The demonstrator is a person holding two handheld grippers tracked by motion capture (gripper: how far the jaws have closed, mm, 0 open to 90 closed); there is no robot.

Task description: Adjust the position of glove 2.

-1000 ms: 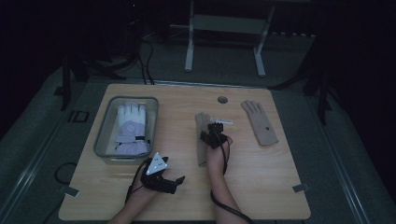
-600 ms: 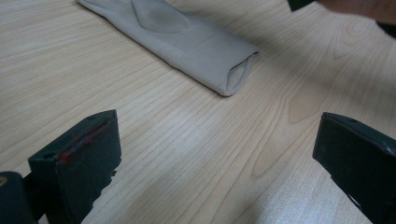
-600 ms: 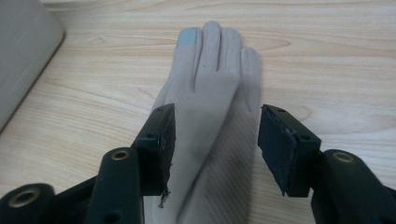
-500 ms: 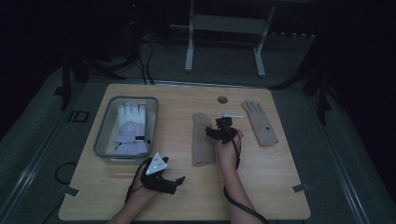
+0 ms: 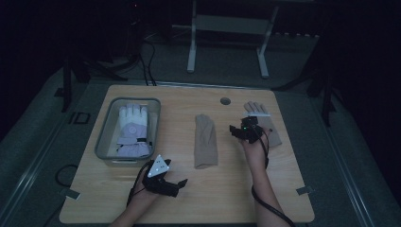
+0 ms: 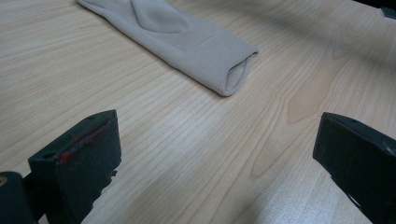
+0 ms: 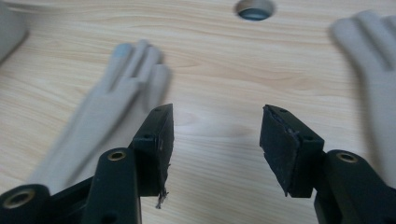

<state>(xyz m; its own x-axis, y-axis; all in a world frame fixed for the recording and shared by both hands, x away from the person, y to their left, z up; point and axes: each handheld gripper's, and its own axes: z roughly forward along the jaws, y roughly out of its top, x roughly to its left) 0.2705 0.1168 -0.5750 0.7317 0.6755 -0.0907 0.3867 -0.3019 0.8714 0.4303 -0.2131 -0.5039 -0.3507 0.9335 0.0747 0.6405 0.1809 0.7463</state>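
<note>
The right gripper (image 5: 248, 128) has moved: a second ago it sat over the middle glove (image 5: 206, 140) at the table's centre; half a second ago it was already sliding off toward 3 o'clock; now it sits between that glove and the far glove (image 5: 267, 124), close against the latter. Its jaws stand apart with nothing between them; the right gripper view shows only bare wood in the gap, the middle glove (image 7: 112, 102) off at 9 o'clock and the far glove (image 7: 373, 70) at 3 o'clock. Both are blurred there, so the hand is probably in motion.

The middle glove lies flat, fingers toward 12 o'clock, cuff toward the person, in the same spot as in the earlier pictures. So it was let go or left alone, not carried.

The left gripper (image 5: 165, 182) has not shifted; it rests low on the table (image 5: 227, 198) at about 7 o'clock from the middle glove, jaws wide and empty. In its own view the glove's open cuff (image 6: 236, 74) lies ahead at 12 o'clock, well clear of the jaws.

A white glove (image 5: 132, 130) already lies in the bin (image 5: 105, 142) at 9 o'clock. My reading is that the work is sorting gloves, and the right hand has now turned from the middle glove to the far one, which looks like the next pick.
</note>
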